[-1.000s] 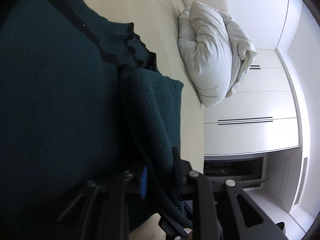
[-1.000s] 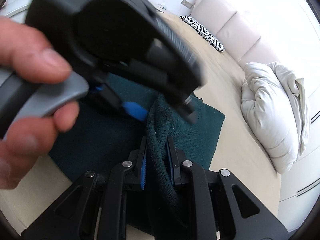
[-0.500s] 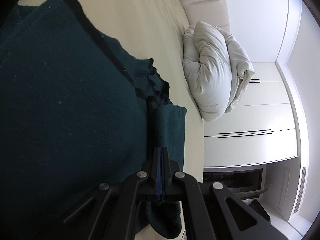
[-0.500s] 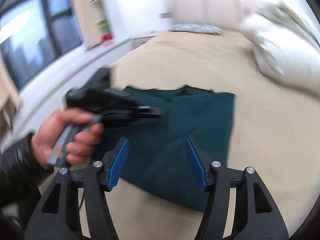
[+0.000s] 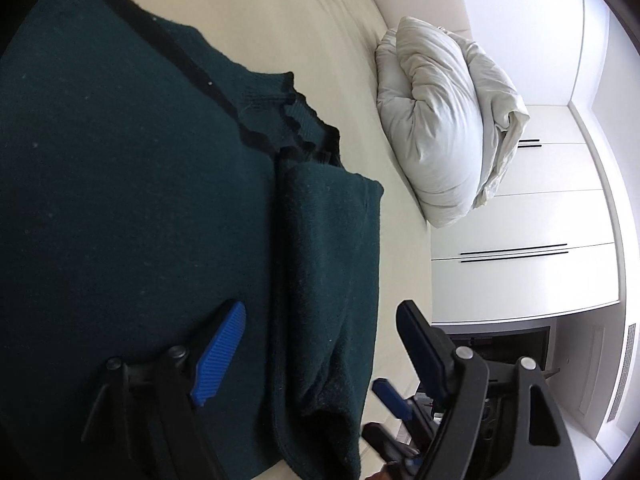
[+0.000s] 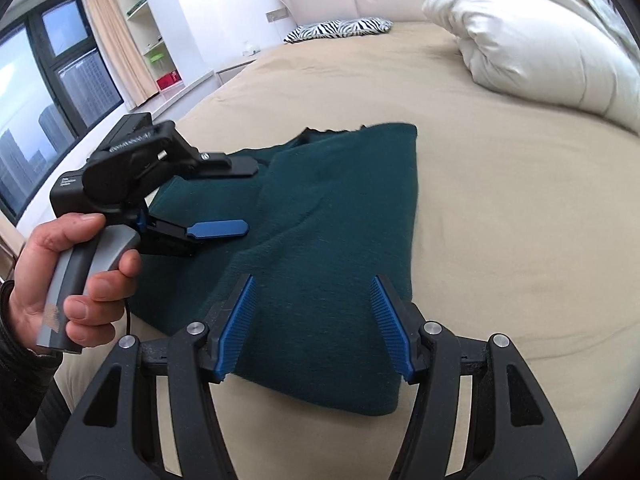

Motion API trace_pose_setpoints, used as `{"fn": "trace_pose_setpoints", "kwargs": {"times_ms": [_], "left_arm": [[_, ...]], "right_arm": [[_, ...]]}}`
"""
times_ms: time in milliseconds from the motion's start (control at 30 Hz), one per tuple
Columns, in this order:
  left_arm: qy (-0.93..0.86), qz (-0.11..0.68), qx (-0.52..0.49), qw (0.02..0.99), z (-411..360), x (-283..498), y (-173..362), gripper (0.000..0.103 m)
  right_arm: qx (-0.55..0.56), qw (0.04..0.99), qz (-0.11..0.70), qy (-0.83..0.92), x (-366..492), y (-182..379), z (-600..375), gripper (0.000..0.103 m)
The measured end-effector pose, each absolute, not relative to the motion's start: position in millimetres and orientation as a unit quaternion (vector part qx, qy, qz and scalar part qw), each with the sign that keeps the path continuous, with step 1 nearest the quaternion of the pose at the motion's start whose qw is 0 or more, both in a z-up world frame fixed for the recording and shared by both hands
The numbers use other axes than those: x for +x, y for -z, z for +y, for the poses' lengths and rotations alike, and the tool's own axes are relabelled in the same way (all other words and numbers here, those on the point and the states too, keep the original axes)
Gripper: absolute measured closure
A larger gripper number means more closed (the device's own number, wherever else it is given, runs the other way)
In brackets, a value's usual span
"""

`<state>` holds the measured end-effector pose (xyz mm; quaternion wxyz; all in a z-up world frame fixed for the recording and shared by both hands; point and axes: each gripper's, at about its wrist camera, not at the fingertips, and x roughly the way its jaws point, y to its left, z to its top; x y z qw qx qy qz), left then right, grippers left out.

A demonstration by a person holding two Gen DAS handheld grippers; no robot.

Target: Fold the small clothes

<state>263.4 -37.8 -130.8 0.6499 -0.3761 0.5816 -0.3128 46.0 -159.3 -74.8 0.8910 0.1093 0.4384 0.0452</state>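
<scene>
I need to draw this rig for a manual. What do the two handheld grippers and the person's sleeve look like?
Both are black, with angular, cut-out finger arms, silver pivot bolts and ribbed blue pads. The right gripper shows two such arms. The left gripper has a bulky black body with small white lettering, a grey pistol handle and a thin black cable below it. The hand on it comes out of a dark sleeve.

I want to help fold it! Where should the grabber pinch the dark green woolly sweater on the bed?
Probably the dark green woolly sweater is best pinched at its near doubled edge, coming low from the foot of the beige bed. That thick fold faces the right gripper, whose jaws stand open above it. The left gripper, jaws opening, has the folded sleeve between them, unpinched.
</scene>
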Motion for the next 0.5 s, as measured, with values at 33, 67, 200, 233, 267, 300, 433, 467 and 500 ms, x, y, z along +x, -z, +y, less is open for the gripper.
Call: {"fn": "trace_pose_setpoints", "kwargs": {"times_ms": [33, 67, 200, 233, 267, 300, 433, 467, 500], "left_arm": [[0.316, 0.582, -0.375, 0.648, -41, 264, 129, 0.024], [0.324, 0.582, -0.375, 0.645, -45, 264, 127, 0.024], [0.33, 0.601, -0.344, 0.641, -61, 266, 128, 0.024], [0.327, 0.606, -0.342, 0.64, -63, 266, 129, 0.024], [0.32, 0.607, -0.347, 0.64, -62, 267, 130, 0.024], [0.318, 0.606, -0.353, 0.638, -60, 268, 130, 0.024], [0.326, 0.609, -0.33, 0.643, -70, 268, 128, 0.024], [0.331, 0.611, -0.321, 0.643, -75, 267, 127, 0.024], [0.333, 0.613, -0.317, 0.643, -79, 268, 127, 0.024]], "right_arm": [[0.106, 0.888, 0.445, -0.044, 49, 80, -161, 0.046], [0.105, 0.884, 0.454, -0.043, 50, 87, -163, 0.046], [0.128, 0.878, 0.459, -0.041, 50, 106, -176, 0.046], [0.132, 0.877, 0.459, -0.04, 49, 109, -179, 0.046], [0.134, 0.876, 0.461, -0.038, 49, 113, -181, 0.046], [0.136, 0.875, 0.462, -0.039, 48, 115, -183, 0.046], [0.142, 0.872, 0.466, -0.04, 48, 123, -185, 0.046], [0.139, 0.874, 0.465, -0.041, 48, 124, -185, 0.045], [0.138, 0.874, 0.463, -0.043, 48, 124, -183, 0.044]]}}
